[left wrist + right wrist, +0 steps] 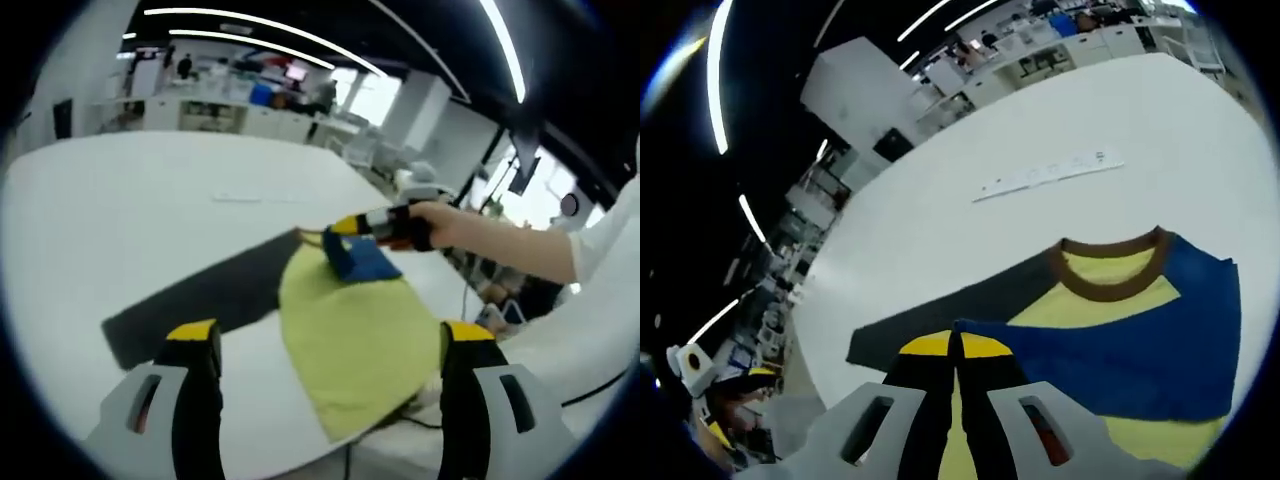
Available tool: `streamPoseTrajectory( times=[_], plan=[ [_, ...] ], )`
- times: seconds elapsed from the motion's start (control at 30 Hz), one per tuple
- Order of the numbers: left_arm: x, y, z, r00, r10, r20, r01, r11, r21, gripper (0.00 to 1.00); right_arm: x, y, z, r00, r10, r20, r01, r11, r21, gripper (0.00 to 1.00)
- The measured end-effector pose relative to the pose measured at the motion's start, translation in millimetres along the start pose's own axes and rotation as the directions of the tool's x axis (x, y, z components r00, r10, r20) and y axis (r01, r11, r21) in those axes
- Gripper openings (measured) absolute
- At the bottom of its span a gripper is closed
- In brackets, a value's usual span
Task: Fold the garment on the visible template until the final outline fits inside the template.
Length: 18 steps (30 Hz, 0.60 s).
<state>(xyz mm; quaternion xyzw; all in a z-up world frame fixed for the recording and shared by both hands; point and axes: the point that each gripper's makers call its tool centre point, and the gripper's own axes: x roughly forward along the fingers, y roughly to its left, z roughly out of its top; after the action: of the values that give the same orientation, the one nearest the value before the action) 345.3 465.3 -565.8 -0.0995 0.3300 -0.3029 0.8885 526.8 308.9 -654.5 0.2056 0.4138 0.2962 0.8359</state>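
A yellow-green T-shirt (pixel 350 335) with blue sleeves lies partly on a dark grey template (pixel 200 295) on the white table. My left gripper (pixel 330 340) hangs open above the shirt's near end, with nothing between its jaws. Coming in from the right, my right gripper (pixel 345 226) is shut on a blue sleeve (pixel 362 260) and holds it up over the shirt. In the right gripper view the right gripper (pixel 955 345) pinches the edge of the blue sleeve (pixel 1140 350). Beyond it lie the brown collar (pixel 1110 272), the yellow body (pixel 1080 310) and the template (pixel 930 310).
The white table (pixel 150 200) stretches far to the left and back. A thin white strip (pixel 1050 172) lies on it beyond the shirt. The shirt's near end reaches the table edge, where a dark cable (pixel 405 420) runs. A person's hand (pixel 445 225) and white sleeve hold the right gripper.
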Motion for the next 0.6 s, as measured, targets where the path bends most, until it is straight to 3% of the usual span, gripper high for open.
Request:
streamPoseTrajectory(
  times=[0.6],
  plan=[
    [3.5, 14.2, -4.8, 1.000, -0.001, 0.004, 0.001, 0.999, -0.041, 0.86, 42.9, -7.5, -23.3, 0.997, -0.039, -0.062, 0.043, 0.998, 0.049, 0.02]
  ],
)
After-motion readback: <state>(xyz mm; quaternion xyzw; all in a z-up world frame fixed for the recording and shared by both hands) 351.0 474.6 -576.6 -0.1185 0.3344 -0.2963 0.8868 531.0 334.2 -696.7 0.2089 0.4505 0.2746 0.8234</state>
